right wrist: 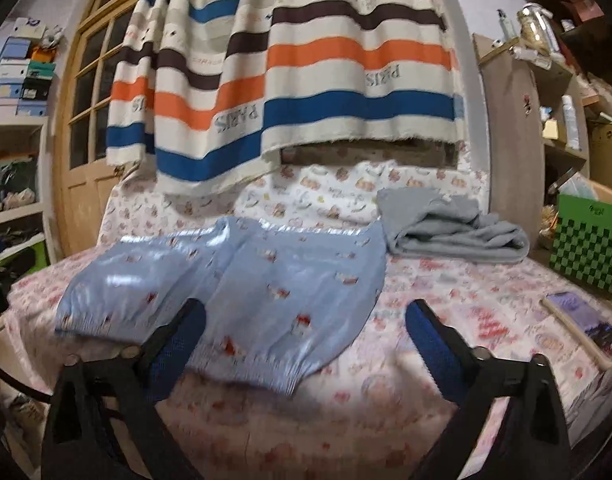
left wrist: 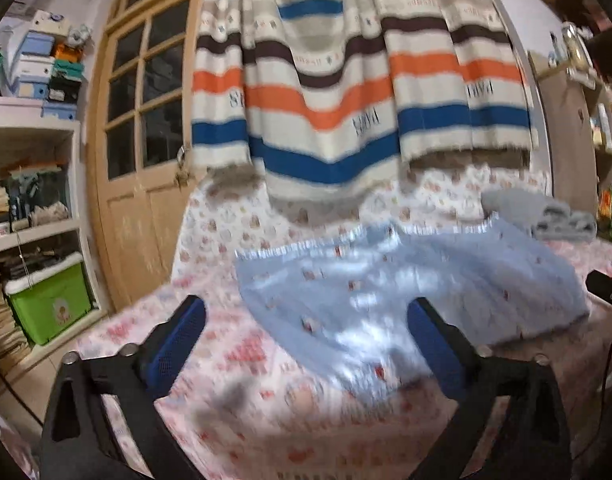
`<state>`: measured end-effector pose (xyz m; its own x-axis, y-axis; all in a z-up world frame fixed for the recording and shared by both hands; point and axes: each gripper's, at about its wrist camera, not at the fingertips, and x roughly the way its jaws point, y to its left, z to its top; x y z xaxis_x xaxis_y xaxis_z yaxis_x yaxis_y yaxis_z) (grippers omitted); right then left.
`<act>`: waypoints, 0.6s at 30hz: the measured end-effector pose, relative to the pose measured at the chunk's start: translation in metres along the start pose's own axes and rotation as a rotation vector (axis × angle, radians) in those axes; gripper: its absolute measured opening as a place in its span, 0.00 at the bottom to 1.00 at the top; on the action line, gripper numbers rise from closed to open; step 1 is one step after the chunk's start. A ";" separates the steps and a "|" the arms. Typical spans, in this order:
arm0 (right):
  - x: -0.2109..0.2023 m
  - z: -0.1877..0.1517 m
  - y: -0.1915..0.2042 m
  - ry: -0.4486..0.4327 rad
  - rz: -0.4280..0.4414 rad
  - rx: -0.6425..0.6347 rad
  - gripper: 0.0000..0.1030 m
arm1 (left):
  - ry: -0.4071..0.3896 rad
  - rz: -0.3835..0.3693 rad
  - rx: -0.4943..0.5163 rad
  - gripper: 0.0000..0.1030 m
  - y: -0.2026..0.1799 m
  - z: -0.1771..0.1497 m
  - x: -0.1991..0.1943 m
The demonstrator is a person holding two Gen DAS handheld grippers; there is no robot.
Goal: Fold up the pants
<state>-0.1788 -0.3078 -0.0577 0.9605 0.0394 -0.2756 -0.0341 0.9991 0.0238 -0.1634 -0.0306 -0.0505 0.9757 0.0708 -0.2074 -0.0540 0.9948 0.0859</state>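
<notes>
On a table draped with a white cloth printed in pink and red floral motifs [right wrist: 445,300], a pair of short light-blue pants with small red figures and gathered, ribbed hems [right wrist: 234,280] is lying spread flat, its two leg openings facing the cameras. Both views are blurred.

Left wrist view: the left gripper [left wrist: 306,344], a black frame carrying two blue textured pads, is hovering low over the near part of the cloth [left wrist: 234,360]. Its jaws are standing wide apart, with nothing pressed between the pads. The pants [left wrist: 385,292] are lying ahead and to the right; their near hem is appearing between the two fingers, and the right finger is overlapping the fabric in the picture, though contact cannot be judged. A dark piece of the other tool is showing at the right edge.

Right wrist view: the right gripper [right wrist: 306,344] is likewise holding its jaws wide apart and empty. Its left finger is overlapping the near hem of the pants in the picture; its right finger is standing over bare cloth.

Background: a folded grey garment [right wrist: 453,228] is resting on the table just beyond the right side of the pants. A striped curtain in white, orange, blue and brown [right wrist: 306,72] is hanging behind the table, beside a wooden door with glass panes [left wrist: 142,120]. A green checkered box [right wrist: 589,240] is standing at the far right, and a green plastic bin [left wrist: 50,304] is sitting below the shelves at the left.
</notes>
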 end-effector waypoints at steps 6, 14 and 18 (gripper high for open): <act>0.008 -0.025 0.009 0.092 0.005 -0.065 0.61 | 0.091 -0.027 0.010 0.62 -0.010 -0.025 0.013; 0.016 -0.031 0.001 0.128 -0.047 -0.043 0.45 | 0.146 -0.026 -0.006 0.61 -0.015 -0.033 0.025; 0.025 -0.026 0.000 0.112 -0.048 -0.019 0.45 | 0.139 -0.007 0.006 0.61 -0.019 -0.032 0.027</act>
<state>-0.1623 -0.3062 -0.0893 0.9244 -0.0083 -0.3812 0.0051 0.9999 -0.0095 -0.1425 -0.0449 -0.0889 0.9371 0.0741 -0.3410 -0.0459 0.9949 0.0901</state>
